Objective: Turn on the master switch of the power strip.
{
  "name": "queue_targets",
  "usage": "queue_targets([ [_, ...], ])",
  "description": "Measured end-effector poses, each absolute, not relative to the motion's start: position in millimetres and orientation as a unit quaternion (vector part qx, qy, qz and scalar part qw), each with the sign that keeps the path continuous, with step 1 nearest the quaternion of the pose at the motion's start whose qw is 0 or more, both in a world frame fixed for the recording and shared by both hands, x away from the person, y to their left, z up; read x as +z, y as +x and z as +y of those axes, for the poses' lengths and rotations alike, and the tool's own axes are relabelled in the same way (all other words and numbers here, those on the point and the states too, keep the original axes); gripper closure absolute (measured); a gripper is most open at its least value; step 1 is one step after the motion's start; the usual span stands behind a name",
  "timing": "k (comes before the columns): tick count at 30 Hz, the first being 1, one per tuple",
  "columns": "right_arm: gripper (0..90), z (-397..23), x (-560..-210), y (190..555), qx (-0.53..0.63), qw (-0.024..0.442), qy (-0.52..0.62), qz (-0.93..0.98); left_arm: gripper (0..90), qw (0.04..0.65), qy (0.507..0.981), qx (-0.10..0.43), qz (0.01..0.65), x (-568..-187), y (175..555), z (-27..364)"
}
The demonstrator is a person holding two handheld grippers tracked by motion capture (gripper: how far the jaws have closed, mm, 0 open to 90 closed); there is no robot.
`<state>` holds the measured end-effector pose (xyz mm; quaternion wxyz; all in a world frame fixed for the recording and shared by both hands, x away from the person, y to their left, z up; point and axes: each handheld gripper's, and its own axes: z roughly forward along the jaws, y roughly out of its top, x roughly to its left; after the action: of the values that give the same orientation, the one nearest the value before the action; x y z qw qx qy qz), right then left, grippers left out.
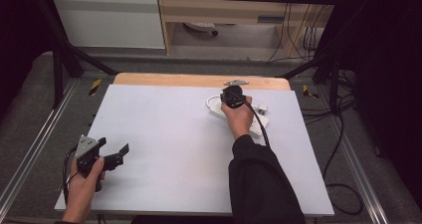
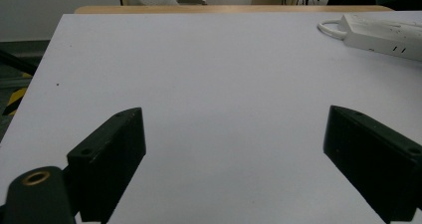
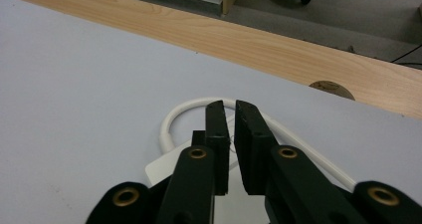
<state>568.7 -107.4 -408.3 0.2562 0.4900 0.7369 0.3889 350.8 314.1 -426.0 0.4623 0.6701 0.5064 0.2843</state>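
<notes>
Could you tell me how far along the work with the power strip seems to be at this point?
Early, it seems. Done: the right gripper has reached the power strip, its jaws nearly closed above the strip's looped white cable; nothing visibly gripped. In hand: working at that cable end. Left: any real handling; the left gripper waits open near the table edge.

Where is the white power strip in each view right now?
High view: the white power strip lies right of centre, partly under the right hand.
Left gripper view: top right corner.
Right gripper view: bottom centre, just behind the jaws.
Shared landmark: its looped white cable.
</notes>
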Motion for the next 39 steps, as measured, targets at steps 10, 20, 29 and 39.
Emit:
queue_targets([
  [10, 50.3, -112, -406, 566, 0.390, 0.235, 0.512, 0.729, 9.6, 0.461, 0.670, 0.283, 0.509, -427, 350, 316],
  [20, 19.4, -121, -402, 564, 0.380, 0.219, 0.538, 0.720, 9.5, 0.460, 0.670, 0.282, 0.509, -427, 350, 316],
  [29, 8.7, -129, -390, 554, 0.398, 0.206, 0.530, 0.720, 9.6, 0.458, 0.671, 0.283, 0.509, -427, 350, 316],
  [39, 8.3, -141, -381, 540, 0.400, 0.208, 0.519, 0.726, 9.5, 0.459, 0.669, 0.284, 0.511, -427, 349, 316],
])
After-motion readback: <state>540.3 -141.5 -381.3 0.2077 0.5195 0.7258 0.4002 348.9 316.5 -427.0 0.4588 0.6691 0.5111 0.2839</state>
